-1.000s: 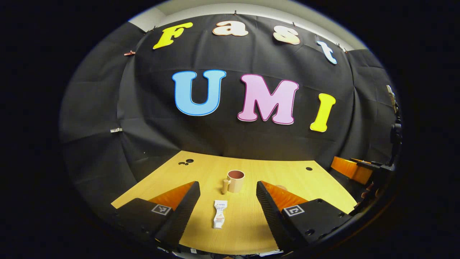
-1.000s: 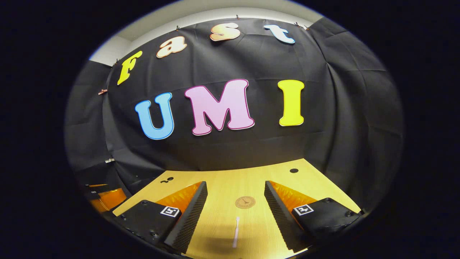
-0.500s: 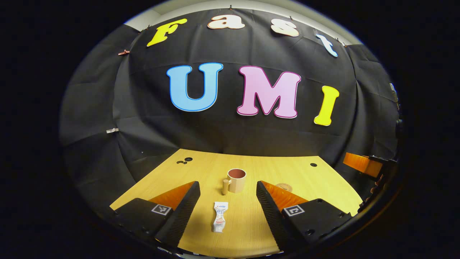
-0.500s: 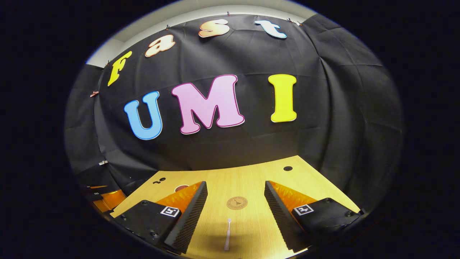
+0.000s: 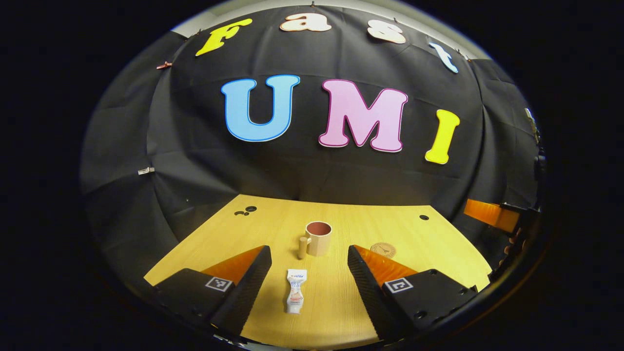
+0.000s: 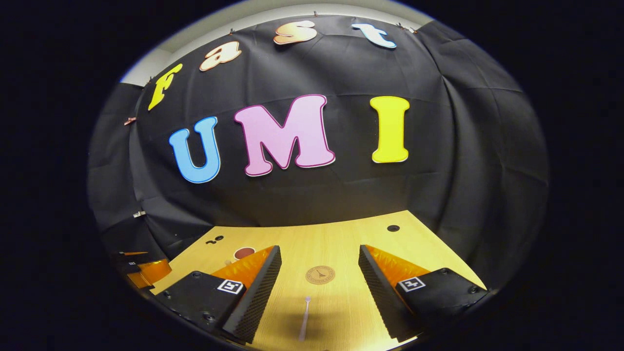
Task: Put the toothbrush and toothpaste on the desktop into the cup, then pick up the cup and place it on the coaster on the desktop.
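Observation:
In the left gripper view a small white toothpaste tube (image 5: 296,296) lies on the wooden desktop (image 5: 273,229) between the fingers of my open left gripper (image 5: 309,282). Beyond it stands a beige cup (image 5: 317,238) with a dark red inside and a handle on its left. A round brown coaster (image 5: 383,249) lies to the cup's right. In the right gripper view a thin white toothbrush (image 6: 304,319) lies on the desktop (image 6: 341,234) between the fingers of my open right gripper (image 6: 319,292). The coaster (image 6: 320,275) sits just beyond it. The cup's rim (image 6: 243,253) peeks over the left finger.
Black cloth walls close the desk at the back and both sides. Small dark holes mark the desktop's far corners (image 5: 424,217) (image 6: 393,228). The other gripper shows at the right edge of the left gripper view (image 5: 490,215) and at the left edge of the right gripper view (image 6: 146,270).
Both grippers have tilted and shifted slightly, so more desktop shows. The coaster has come into the left gripper view and the cup's rim into the right gripper view. Nothing on the desk has moved.

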Demonstrator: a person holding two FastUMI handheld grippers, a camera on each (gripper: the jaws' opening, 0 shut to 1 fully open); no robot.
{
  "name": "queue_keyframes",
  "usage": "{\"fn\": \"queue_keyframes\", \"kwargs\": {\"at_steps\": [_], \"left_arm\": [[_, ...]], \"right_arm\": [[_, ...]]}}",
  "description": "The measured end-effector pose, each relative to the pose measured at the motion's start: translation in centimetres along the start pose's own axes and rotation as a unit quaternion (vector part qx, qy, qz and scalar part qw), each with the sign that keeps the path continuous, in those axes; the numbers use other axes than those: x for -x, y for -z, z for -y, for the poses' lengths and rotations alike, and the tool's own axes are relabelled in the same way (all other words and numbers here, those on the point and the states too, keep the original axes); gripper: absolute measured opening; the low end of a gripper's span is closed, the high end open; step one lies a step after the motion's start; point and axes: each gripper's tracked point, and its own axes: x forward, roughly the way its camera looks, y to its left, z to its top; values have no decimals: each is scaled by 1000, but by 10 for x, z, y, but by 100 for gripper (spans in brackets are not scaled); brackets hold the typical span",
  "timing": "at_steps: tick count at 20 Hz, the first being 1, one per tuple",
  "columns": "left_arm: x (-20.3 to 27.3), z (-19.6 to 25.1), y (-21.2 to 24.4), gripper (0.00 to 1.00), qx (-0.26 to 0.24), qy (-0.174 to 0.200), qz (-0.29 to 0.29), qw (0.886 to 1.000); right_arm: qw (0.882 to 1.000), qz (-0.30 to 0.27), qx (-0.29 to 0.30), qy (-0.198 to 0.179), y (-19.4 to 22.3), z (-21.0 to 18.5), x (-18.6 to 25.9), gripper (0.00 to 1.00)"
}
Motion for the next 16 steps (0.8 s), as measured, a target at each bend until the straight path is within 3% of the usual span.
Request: {"fn": "queue_keyframes", "kwargs": {"at_steps": [16], "left_arm": [[-97,-22,125,98,-45,-39,-125,990]], "right_arm": [[998,-37,14,-56,18,1,-36,98]]}}
